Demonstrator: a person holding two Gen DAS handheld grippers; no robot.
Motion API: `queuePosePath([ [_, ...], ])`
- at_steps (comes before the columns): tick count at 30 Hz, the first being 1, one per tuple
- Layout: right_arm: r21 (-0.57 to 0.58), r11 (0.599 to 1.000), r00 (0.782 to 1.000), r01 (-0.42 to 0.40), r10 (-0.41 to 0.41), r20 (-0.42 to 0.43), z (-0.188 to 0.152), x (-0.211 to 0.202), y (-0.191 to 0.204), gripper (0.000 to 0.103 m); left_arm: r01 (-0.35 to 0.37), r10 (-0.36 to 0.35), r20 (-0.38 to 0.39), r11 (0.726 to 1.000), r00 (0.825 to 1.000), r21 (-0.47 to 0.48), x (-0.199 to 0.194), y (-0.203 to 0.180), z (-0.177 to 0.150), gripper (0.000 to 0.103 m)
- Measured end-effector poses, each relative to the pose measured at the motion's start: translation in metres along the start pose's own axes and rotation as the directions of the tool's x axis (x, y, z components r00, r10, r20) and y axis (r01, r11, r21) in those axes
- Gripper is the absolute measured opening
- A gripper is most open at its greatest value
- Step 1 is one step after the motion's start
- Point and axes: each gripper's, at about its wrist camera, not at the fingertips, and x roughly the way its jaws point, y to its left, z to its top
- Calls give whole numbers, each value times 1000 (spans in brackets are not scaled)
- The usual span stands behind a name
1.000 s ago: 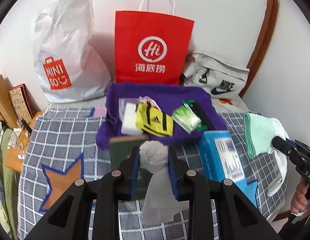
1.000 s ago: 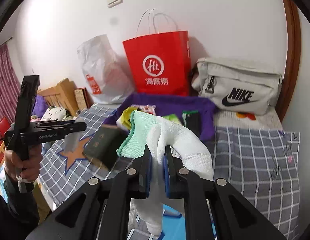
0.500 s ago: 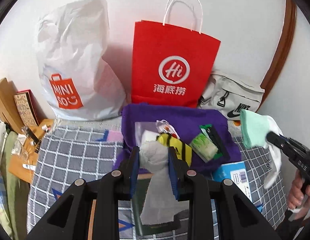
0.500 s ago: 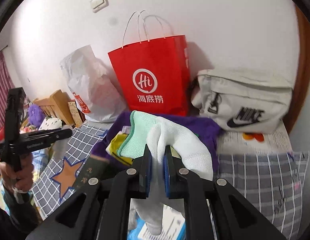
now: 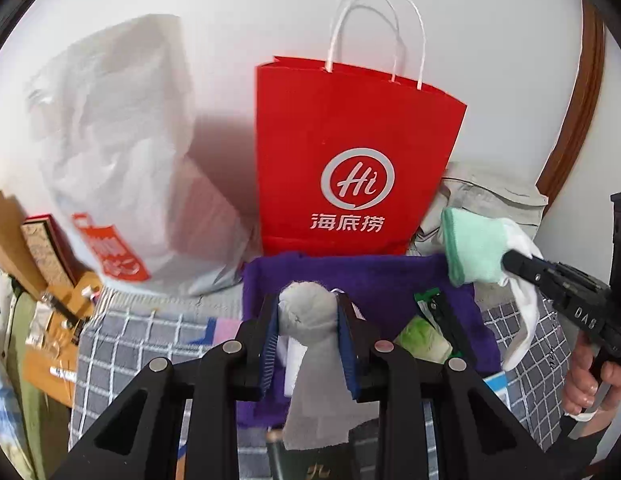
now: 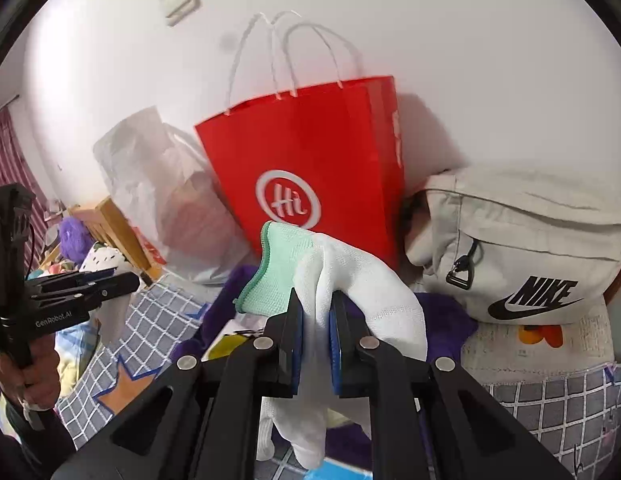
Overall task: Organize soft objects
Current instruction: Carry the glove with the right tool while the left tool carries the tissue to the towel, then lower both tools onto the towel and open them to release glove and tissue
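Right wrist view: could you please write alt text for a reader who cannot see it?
The right gripper holds a white glove with a green cuff between its shut jaws, in front of a red paper bag against the wall. A grey Nike bag sits to the right; the left gripper shows at the left edge.

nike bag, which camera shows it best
The right wrist view: the grey Nike bag fills the right side, with its logo, zip and buckle clear. The left wrist view shows only a crumpled strip of it behind the red paper bag and the white and green glove.
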Motion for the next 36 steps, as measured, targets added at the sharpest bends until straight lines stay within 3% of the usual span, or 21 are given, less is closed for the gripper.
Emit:
queuePosePath([
  [6,-1,1000,996,6,-6,-92,-5,36,-18,12,21,-22,-63,1000,998,-22,51,-6,5,27],
  [14,22,1000,973,7,-1,-232,-21,86,-36,12,50,-55,-123,998,991,-42,90,4,-6,27],
  [29,62,998,952,16,3,-306,-37,123,-46,13,155,-171,-136,980,976,-125,122,16,-6,28],
  [36,63,998,947,10,11,-320,-42,132,-43,15,159,-175,-135,980,975,-120,129,10,-5,28],
])
